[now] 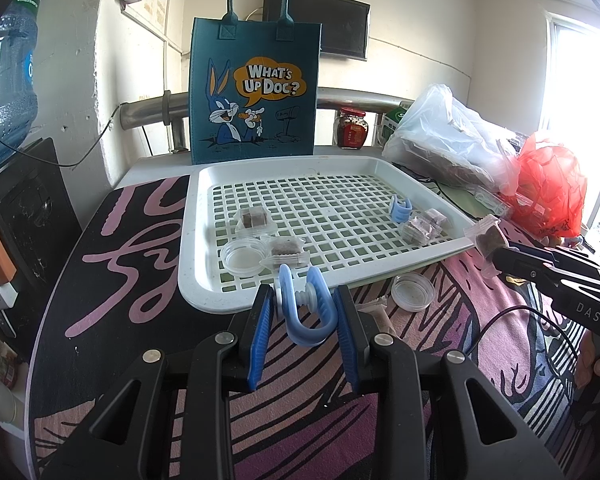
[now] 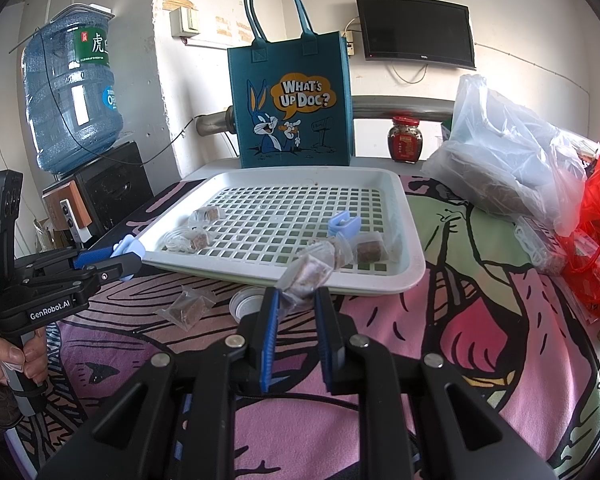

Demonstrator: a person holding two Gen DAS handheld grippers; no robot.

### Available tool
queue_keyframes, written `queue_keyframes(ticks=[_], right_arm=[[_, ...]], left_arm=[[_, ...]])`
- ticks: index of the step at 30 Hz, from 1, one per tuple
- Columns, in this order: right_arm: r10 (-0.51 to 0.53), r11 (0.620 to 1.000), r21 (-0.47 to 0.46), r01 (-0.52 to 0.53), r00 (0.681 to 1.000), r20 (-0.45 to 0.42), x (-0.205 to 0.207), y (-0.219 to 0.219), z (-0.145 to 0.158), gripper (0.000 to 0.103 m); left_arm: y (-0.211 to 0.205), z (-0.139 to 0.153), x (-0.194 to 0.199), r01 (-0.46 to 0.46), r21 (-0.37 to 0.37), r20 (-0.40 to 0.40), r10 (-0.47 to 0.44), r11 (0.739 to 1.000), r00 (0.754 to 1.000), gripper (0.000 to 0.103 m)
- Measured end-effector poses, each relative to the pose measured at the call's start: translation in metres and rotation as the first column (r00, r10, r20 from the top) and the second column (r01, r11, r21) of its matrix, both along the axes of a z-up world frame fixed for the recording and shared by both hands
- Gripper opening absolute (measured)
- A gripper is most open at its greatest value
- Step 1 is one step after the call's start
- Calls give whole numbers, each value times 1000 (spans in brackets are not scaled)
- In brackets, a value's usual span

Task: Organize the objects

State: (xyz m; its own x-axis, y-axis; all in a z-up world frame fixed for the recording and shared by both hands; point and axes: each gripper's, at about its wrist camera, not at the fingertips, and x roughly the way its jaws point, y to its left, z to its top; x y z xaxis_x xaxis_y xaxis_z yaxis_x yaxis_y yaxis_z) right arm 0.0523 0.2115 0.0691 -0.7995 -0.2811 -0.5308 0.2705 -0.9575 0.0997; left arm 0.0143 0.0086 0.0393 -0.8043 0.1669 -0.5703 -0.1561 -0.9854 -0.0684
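My left gripper (image 1: 305, 300) is shut on a light blue U-shaped clip (image 1: 303, 312), held just above the near edge of the white slotted tray (image 1: 204, 296). My right gripper (image 2: 297, 300) is shut on a clear wrapped brown cube packet (image 2: 306, 276) near the tray's front right edge (image 2: 380, 286). It also shows in the left wrist view (image 1: 486, 238). In the tray lie a second blue clip (image 1: 400, 208), several wrapped cube packets (image 1: 422, 226) and a clear round lid (image 1: 242, 256).
A blue "What's Up Doc?" tote bag (image 1: 256, 88) stands behind the tray. Plastic bags (image 1: 452, 136) and a red bag (image 1: 550, 184) crowd the right. A round lid (image 1: 413, 291) and a packet (image 2: 188, 306) lie on the cloth in front. A water jug (image 2: 70, 96) stands left.
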Motion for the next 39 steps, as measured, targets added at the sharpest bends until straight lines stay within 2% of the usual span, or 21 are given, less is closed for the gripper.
queue_keyframes(ticks=[10,15,18,21,26,30,34,39], right_arm=[[0,1000,-5,0,1000,5,0,0,-1,18],[-5,999,-43,7,999,37,-4,7,-3,18],[-4,997,-78,8,998,56,-6,13,0,18],[-5,994,-106,10,999,44,-8,22,14,18],[6,990,-141,-6,1000,1,-26,34,50,18],[32,984,-175,-28,999,24,-58,37,66,18],[26,983,-183,-2,992,127,-100,34,57,18],[-47,993,-95,70,973,227,-143,28,33,18]], left_arm=[[1,-1,-1,0,-4,7,0,1000,1000,30],[-3,0,-2,0,-4,19,0,1000,1000,30],[-9,8,-2,4,9,21,-4,1000,1000,30],[-22,27,-7,-12,10,-17,12,1000,1000,30],[-50,56,-43,-40,55,-14,41,998,999,30],[-57,54,-84,-69,63,41,67,996,997,30],[-46,39,-121,-72,104,121,59,992,991,30],[-8,17,-150,-26,86,182,10,996,983,30]])
